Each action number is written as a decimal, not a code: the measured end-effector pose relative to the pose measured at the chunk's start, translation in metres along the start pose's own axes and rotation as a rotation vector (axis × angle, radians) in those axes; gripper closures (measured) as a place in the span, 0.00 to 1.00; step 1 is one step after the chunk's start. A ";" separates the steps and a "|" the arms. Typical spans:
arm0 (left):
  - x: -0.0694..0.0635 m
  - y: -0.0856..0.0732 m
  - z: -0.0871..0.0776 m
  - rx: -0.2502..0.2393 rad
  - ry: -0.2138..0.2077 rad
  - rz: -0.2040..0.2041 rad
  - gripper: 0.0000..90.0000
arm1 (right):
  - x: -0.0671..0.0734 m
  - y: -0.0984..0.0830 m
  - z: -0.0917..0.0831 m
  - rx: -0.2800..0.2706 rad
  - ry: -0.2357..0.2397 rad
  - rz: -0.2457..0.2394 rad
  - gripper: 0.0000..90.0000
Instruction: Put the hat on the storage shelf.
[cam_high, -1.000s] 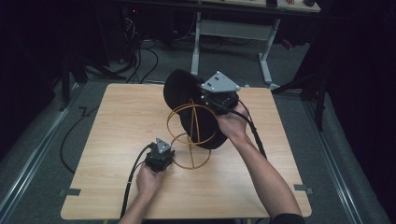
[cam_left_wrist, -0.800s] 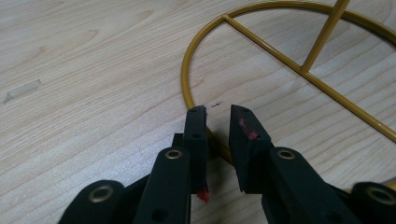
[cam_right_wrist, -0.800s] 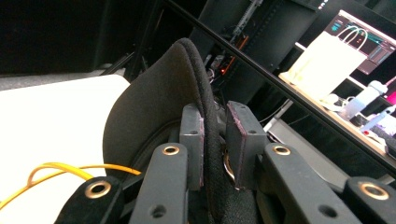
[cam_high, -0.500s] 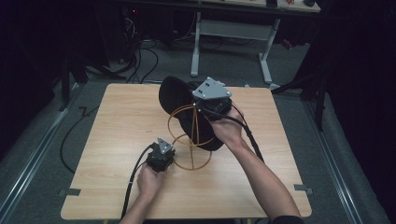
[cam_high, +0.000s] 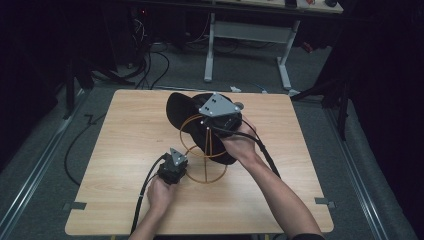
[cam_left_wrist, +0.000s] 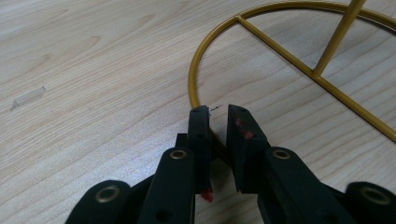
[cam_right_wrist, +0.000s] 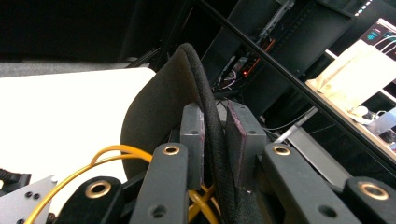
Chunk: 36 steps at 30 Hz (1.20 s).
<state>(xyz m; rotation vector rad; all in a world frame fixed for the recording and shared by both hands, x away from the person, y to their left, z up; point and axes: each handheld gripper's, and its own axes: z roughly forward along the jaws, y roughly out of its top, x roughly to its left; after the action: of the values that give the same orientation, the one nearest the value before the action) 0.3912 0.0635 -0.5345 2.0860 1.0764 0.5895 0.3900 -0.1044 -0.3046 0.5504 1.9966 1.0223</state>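
A gold wire stand (cam_high: 206, 182) rests on the wooden table (cam_high: 125, 130), its dome rising from a round base ring (cam_left_wrist: 194, 79). My left gripper (cam_high: 183, 169) lies low at the ring's near left. Its jaws (cam_left_wrist: 218, 112) have just been closing, and the ring's wire runs between them, pinched. My right gripper (cam_high: 212, 120) holds a black cap (cam_high: 182, 107) over the top of the stand. In the right gripper view the gripper (cam_right_wrist: 215, 112) is shut on the cap's edge (cam_right_wrist: 159, 107), with gold wires (cam_right_wrist: 107, 156) just beneath.
A black cable (cam_high: 145, 192) trails from the left gripper off the near table edge, and another (cam_high: 267, 155) follows the right forearm. Beyond the table stand a white desk frame (cam_high: 210, 50) and floor cables (cam_high: 150, 55). Tape marks (cam_high: 75, 205) sit near the front corners.
The right gripper has carried the cap left and lower, onto the top of the stand. The left hand has stayed at the base ring.
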 end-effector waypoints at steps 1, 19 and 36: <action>0.000 0.000 0.000 0.000 0.000 0.000 0.89 | 0.000 0.000 0.000 0.000 0.000 0.000 0.86; -0.001 0.000 0.000 -0.003 0.010 0.009 0.89 | 0.011 -0.009 -0.009 -0.006 0.041 -0.008 0.84; -0.003 0.000 0.001 -0.004 0.017 0.023 0.91 | 0.020 -0.013 -0.018 -0.032 0.047 -0.020 0.81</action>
<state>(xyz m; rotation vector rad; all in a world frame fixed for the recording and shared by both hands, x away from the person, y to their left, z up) 0.3902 0.0606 -0.5350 2.0954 1.0615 0.6216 0.3631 -0.1065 -0.3179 0.4924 2.0198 1.0622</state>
